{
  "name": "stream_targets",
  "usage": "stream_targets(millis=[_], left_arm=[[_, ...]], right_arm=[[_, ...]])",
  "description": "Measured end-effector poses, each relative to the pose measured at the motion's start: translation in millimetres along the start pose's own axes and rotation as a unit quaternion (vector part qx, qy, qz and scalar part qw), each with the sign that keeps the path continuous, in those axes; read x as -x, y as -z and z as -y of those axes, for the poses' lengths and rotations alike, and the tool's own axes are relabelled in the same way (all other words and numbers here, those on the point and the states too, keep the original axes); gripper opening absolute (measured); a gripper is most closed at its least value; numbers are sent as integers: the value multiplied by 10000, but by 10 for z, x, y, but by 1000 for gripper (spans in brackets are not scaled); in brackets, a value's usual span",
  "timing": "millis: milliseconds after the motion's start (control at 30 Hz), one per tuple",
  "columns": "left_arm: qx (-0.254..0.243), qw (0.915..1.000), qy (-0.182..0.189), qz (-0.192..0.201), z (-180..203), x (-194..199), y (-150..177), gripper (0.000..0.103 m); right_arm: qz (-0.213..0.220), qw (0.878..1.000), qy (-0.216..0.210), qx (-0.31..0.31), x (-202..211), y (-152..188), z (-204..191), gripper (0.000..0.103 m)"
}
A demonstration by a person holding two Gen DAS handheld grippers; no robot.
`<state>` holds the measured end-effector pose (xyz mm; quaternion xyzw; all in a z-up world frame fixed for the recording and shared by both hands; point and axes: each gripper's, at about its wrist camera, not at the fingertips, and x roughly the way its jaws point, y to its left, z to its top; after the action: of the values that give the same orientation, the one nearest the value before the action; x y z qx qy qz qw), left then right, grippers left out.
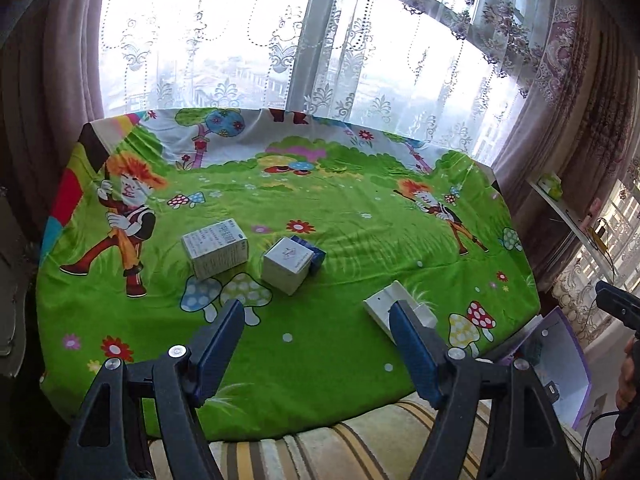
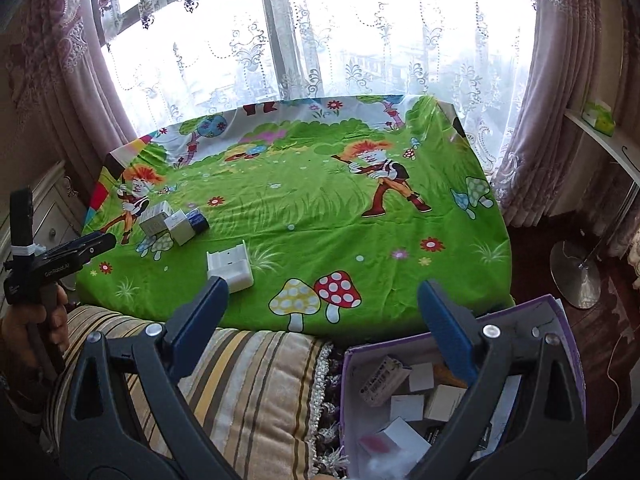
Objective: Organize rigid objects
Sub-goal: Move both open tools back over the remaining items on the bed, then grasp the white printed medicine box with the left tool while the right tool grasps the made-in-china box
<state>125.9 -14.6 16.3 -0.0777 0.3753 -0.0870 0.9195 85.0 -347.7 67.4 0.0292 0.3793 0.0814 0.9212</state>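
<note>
On the green cartoon cloth [image 1: 340, 216] lie a white printed box [image 1: 215, 249], a white cube box [image 1: 287, 265] with a dark blue box [image 1: 314, 254] behind it, and a flat white box [image 1: 396, 312] near the front edge. My left gripper [image 1: 316, 312] is open and empty, above the front edge, its right finger in front of the flat white box. My right gripper [image 2: 322, 294] is open and empty, over the cloth's front edge and a purple bin [image 2: 404, 400] holding several small boxes. The flat white box [image 2: 230, 266] lies just beyond the right gripper's left finger.
A striped cushion [image 2: 248, 380] lies below the cloth's front edge. The purple bin [image 1: 560, 364] stands at the table's front right. Lace curtains [image 1: 280, 40] hang behind. A shelf [image 2: 608, 140] and a lamp base [image 2: 576, 272] are at the right; a drawer cabinet [image 2: 48, 208] at the left.
</note>
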Motion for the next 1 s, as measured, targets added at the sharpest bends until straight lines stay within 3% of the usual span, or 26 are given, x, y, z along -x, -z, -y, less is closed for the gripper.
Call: stream_targets(millis=[233, 400, 567, 767, 1000], left_arm=[[360, 9988, -283, -156, -365, -222, -76, 76], [284, 9983, -446, -243, -520, -365, -159, 76], [349, 9972, -558, -355, -698, -531, -263, 76], [1189, 9898, -565, -552, -935, -758, -408, 80], [2079, 9723, -652, -848, -1064, -1142, -533, 84]], right_arm=[[-140, 9992, -274, 261, -291, -254, -328, 97], [-536, 9958, -429, 609, -612, -329, -634, 97], [-655, 9927, -493, 883, -878, -389, -913, 97], [-796, 9864, -671, 1273, -1215, -460, -1298, 97], [-856, 9795, -730, 1670, -1597, -458, -1654, 97]])
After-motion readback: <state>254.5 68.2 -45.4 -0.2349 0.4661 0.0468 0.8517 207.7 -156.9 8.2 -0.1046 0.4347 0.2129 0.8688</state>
